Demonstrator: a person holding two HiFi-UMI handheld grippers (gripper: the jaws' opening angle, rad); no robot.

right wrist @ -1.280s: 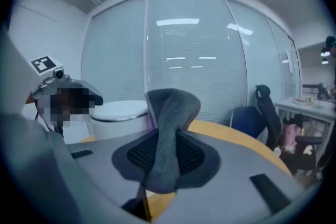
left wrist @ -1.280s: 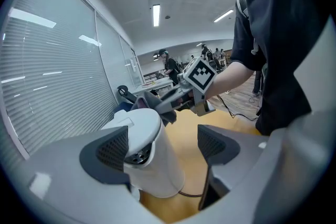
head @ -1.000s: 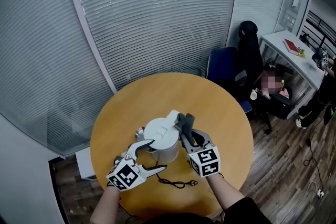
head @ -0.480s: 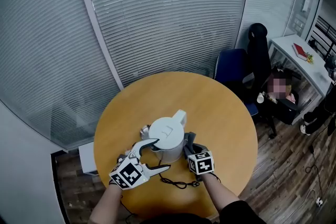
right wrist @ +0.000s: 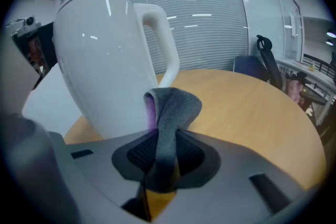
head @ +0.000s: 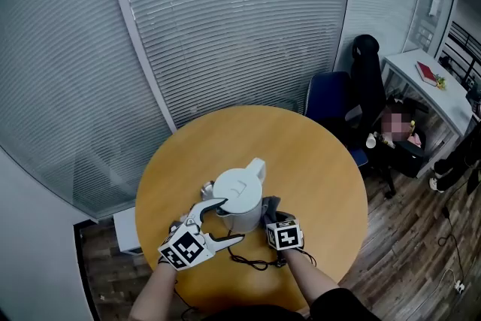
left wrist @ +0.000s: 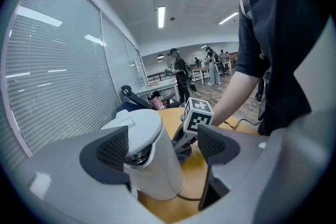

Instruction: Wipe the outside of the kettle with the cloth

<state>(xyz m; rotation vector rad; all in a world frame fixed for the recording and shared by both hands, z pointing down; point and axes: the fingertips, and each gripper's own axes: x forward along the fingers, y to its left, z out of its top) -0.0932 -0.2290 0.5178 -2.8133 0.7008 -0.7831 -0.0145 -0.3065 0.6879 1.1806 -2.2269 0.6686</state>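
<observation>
A white kettle (head: pixel 239 195) stands on the round wooden table (head: pixel 301 162), near its front edge. My left gripper (head: pixel 228 220) is open at the kettle's near left side, with one finger by the rim and the other low by the base. In the left gripper view the kettle (left wrist: pixel 144 152) sits between the wide jaws, close to the left pad. My right gripper (head: pixel 274 214) is shut on a grey cloth (head: pixel 270 204) low at the kettle's right side. In the right gripper view the cloth (right wrist: pixel 170 107) folds up against the kettle (right wrist: pixel 105 60) below its handle (right wrist: pixel 160 34).
A black cord (head: pixel 252 263) loops on the table between my hands. A small object (head: pixel 204 186) lies left of the kettle. A blue chair (head: pixel 327 98), a black chair (head: pixel 368 71) and a white desk (head: pixel 432 86) stand beyond the table at the right. Window blinds run behind.
My right gripper has come down with the cloth from the kettle's upper right side to low beside it. The left gripper has stayed at the kettle.
</observation>
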